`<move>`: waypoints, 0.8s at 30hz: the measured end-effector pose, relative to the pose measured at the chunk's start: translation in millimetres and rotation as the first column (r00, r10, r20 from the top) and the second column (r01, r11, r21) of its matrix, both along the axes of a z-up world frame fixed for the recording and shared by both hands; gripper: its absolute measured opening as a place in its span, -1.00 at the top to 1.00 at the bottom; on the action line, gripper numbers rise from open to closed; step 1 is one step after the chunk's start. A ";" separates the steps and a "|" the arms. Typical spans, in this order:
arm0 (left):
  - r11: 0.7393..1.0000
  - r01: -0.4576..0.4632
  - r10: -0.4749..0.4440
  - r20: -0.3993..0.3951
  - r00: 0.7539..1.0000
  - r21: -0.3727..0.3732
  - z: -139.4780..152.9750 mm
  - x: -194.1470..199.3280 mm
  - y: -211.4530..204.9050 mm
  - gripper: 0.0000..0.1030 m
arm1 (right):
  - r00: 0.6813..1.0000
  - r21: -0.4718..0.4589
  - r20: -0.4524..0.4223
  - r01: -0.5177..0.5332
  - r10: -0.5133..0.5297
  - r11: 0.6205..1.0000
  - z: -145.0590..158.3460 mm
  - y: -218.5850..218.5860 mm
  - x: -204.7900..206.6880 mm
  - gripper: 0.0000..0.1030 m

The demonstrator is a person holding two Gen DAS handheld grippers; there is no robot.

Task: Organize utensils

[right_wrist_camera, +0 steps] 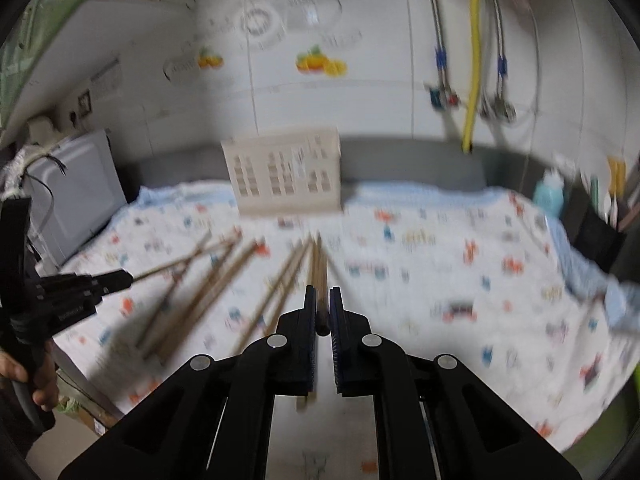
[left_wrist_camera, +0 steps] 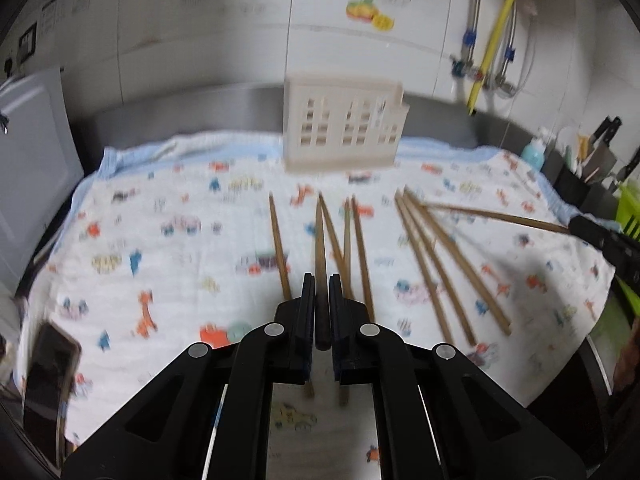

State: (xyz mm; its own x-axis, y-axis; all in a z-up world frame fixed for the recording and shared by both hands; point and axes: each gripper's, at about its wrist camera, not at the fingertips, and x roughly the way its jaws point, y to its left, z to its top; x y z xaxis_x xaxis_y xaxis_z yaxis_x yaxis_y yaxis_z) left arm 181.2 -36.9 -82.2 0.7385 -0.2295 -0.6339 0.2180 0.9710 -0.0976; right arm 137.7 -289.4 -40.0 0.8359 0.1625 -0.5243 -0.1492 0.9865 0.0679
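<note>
My left gripper (left_wrist_camera: 320, 278) is shut on a brown wooden chopstick (left_wrist_camera: 320, 236) that points forward above the printed cloth (left_wrist_camera: 160, 248). Several more chopsticks (left_wrist_camera: 436, 264) lie loose on the cloth. Behind them a beige slotted utensil holder (left_wrist_camera: 344, 128) stands upright. My right gripper (right_wrist_camera: 322, 290) is shut on another chopstick (right_wrist_camera: 319, 264), lifted off the cloth. From the left wrist view the right gripper (left_wrist_camera: 576, 225) shows at the right edge with its chopstick (left_wrist_camera: 500, 215) sticking out. The right wrist view has the left gripper (right_wrist_camera: 127, 277) at its left edge, in a person's hand (right_wrist_camera: 40, 380).
A grey appliance (left_wrist_camera: 32, 152) stands at the cloth's left edge and a dark phone (left_wrist_camera: 52, 364) lies near its front left corner. At the right are a blue bottle (left_wrist_camera: 534, 152), a black knife rack (left_wrist_camera: 600, 152) and a green rack (left_wrist_camera: 630, 208). Pipes and a yellow hose (left_wrist_camera: 500, 20) hang on the tiled wall.
</note>
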 end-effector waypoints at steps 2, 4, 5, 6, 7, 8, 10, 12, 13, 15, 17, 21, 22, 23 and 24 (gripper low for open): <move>1.000 0.014 -0.014 0.041 0.999 -0.005 14.0 2.7 1.3 0.88 | 0.999 -0.004 0.022 -0.027 0.028 1.000 16.8 1.9 7.4 0.87; 0.999 0.035 -0.035 0.077 0.996 -0.002 24.2 5.4 0.6 0.88 | 0.998 -0.010 0.033 -0.054 0.054 0.999 30.5 3.7 17.8 0.86; 0.999 0.044 -0.044 0.092 0.995 0.002 28.5 7.2 0.1 0.88 | 0.997 -0.014 0.036 -0.064 0.064 0.998 36.7 4.0 24.5 0.86; 0.999 0.054 -0.054 0.101 0.993 0.001 31.8 9.1 -0.1 0.88 | 0.996 -0.011 0.037 -0.078 0.078 0.997 42.7 4.2 31.6 0.86; 0.998 0.066 -0.065 0.109 0.992 -0.005 35.4 11.9 0.6 0.88 | 0.995 -0.010 0.036 -0.088 0.088 0.996 46.7 4.5 36.4 0.86; 0.997 0.072 -0.070 0.115 0.991 -0.008 38.3 14.2 1.0 0.88 | 0.995 -0.012 0.036 -0.095 0.095 0.995 51.3 4.4 42.4 0.86; 0.996 0.087 -0.085 0.131 0.988 -0.009 43.7 19.8 1.1 0.88 | 0.993 -0.024 0.038 -0.111 0.112 0.993 63.7 5.1 57.2 0.86; 0.996 0.094 -0.094 0.151 0.984 0.008 49.0 24.1 -0.5 0.90 | 0.992 -0.029 0.042 -0.120 0.121 0.992 74.8 4.7 68.7 0.87; 0.994 0.105 -0.107 0.167 0.980 0.016 52.5 26.6 -1.8 0.90 | 0.991 -0.030 0.044 -0.124 0.126 0.992 78.9 4.3 72.1 0.87; 0.992 0.125 -0.125 0.176 0.976 0.015 56.3 32.8 -2.4 0.90 | 0.990 -0.027 0.033 -0.137 0.138 0.990 86.5 5.0 84.3 0.87; 0.992 0.123 -0.125 0.181 0.975 0.019 58.7 39.6 -2.3 0.90 | 0.991 -0.034 0.031 -0.130 0.131 0.991 88.1 5.9 89.2 0.87; 0.991 0.130 -0.130 0.178 0.975 0.013 58.0 40.4 1.2 0.90 | 0.991 -0.036 0.038 -0.123 0.125 0.992 86.4 5.5 89.2 0.87; 0.991 0.133 -0.133 0.180 0.975 0.012 57.1 38.9 1.9 0.90 | 0.991 -0.030 0.040 -0.123 0.124 0.992 85.6 4.7 88.4 0.87; 0.991 0.132 -0.132 0.181 0.975 0.012 56.1 38.1 2.3 0.90 | 0.992 -0.025 0.044 -0.121 0.122 0.992 85.2 4.1 87.2 0.87; 0.991 0.130 -0.130 0.179 0.975 0.012 55.1 37.7 2.9 0.90 | 0.992 -0.031 0.047 -0.117 0.119 0.993 85.1 4.5 86.2 0.87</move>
